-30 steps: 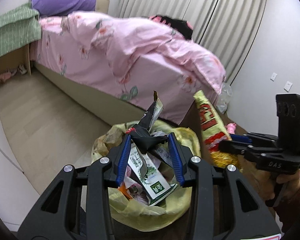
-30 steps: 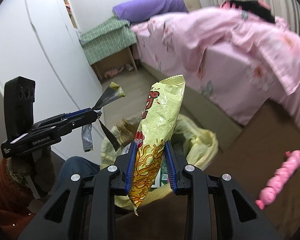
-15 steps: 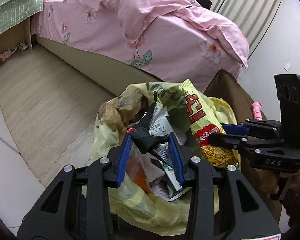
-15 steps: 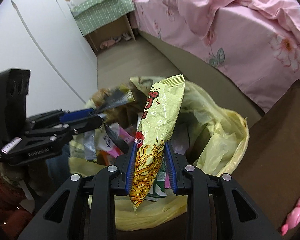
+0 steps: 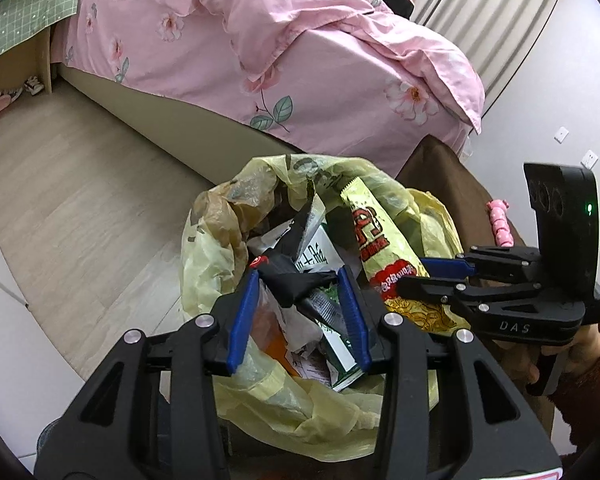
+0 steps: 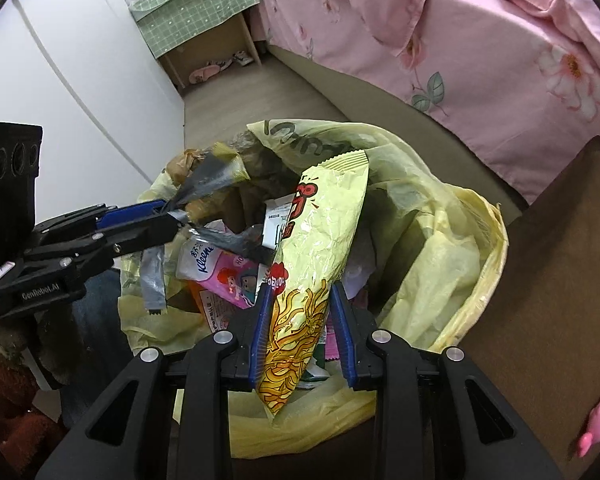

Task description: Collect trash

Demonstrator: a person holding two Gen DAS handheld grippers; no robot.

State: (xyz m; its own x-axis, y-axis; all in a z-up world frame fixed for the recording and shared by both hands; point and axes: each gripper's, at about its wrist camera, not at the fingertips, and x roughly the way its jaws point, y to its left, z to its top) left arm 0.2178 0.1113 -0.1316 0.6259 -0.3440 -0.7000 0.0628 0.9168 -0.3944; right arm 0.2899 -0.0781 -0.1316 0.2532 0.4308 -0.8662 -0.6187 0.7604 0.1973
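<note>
If you release early, your right tool (image 6: 302, 334), clamping the snack bag (image 6: 314, 280), and left tool (image 5: 300, 312), pinching a dark wrapper (image 5: 290, 276), risk missing the trash bag (image 6: 440, 272) below.

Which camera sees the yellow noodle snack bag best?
The right wrist view: the snack bag fills the middle, held between the right gripper jaws. The left wrist view shows it smaller, sideways, over the trash bag.

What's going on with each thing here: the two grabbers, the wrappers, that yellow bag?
Left gripper: shut on dark wrapper, above the bag.
Right gripper: shut on yellow snack packet, upright over the bag.
Yellow trash bag: open, holding trash.
Tissue pack: lying inside the bag.
</note>
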